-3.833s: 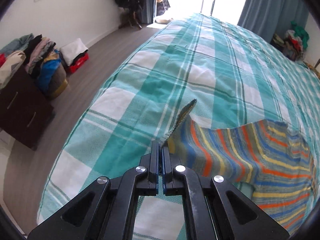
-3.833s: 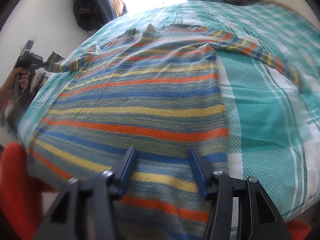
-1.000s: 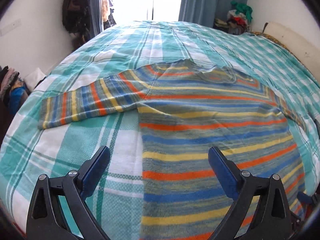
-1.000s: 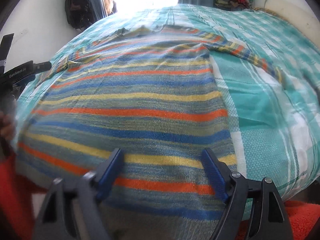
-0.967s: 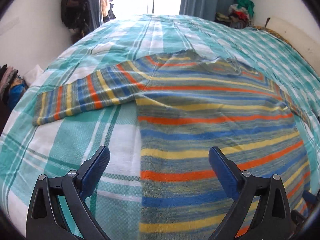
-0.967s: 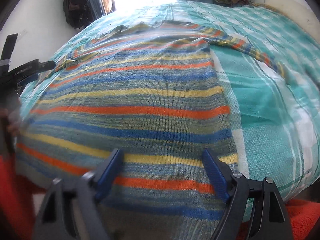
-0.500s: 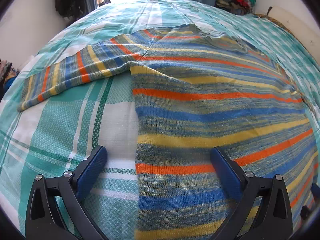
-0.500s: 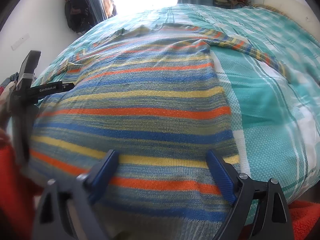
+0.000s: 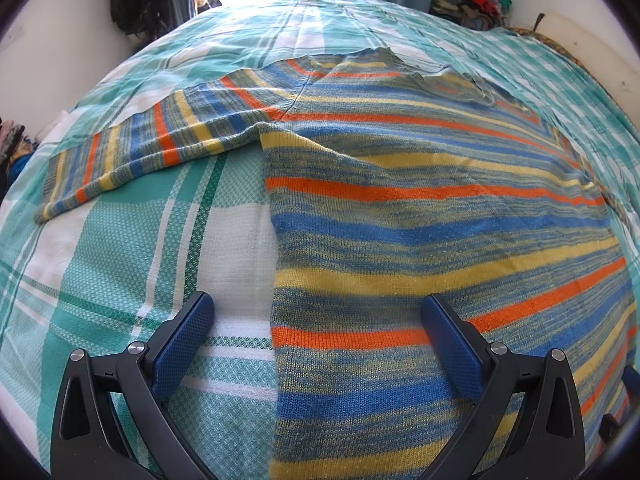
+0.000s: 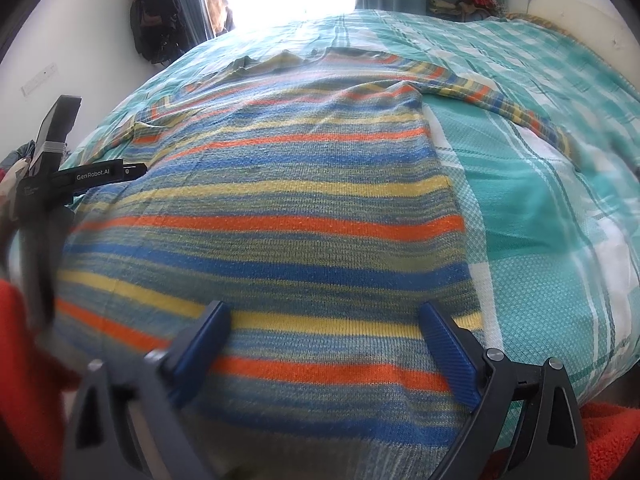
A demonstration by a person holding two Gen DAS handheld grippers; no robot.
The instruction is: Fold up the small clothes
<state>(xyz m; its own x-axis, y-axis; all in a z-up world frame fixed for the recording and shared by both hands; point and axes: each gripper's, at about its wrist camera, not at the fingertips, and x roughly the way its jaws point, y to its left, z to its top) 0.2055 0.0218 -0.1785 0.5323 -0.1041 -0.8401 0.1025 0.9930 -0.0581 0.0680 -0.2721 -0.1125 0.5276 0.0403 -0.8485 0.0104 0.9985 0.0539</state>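
One striped sweater (image 9: 420, 216), one bed (image 9: 120, 264), two claws

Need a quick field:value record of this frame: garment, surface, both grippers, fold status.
garment: striped sweater, spread flat, body unfolded
sleeves: one stretched out sideways on its own side in the left wrist view; the other stretched out the opposite way in the right wrist view
surface: teal plaid bedspread
left gripper: open, straddling the sweater's side edge near the hem, nothing gripped
right gripper: open, jaws just widened, over the sweater body near the hem, nothing gripped
fold status: no fold made yet
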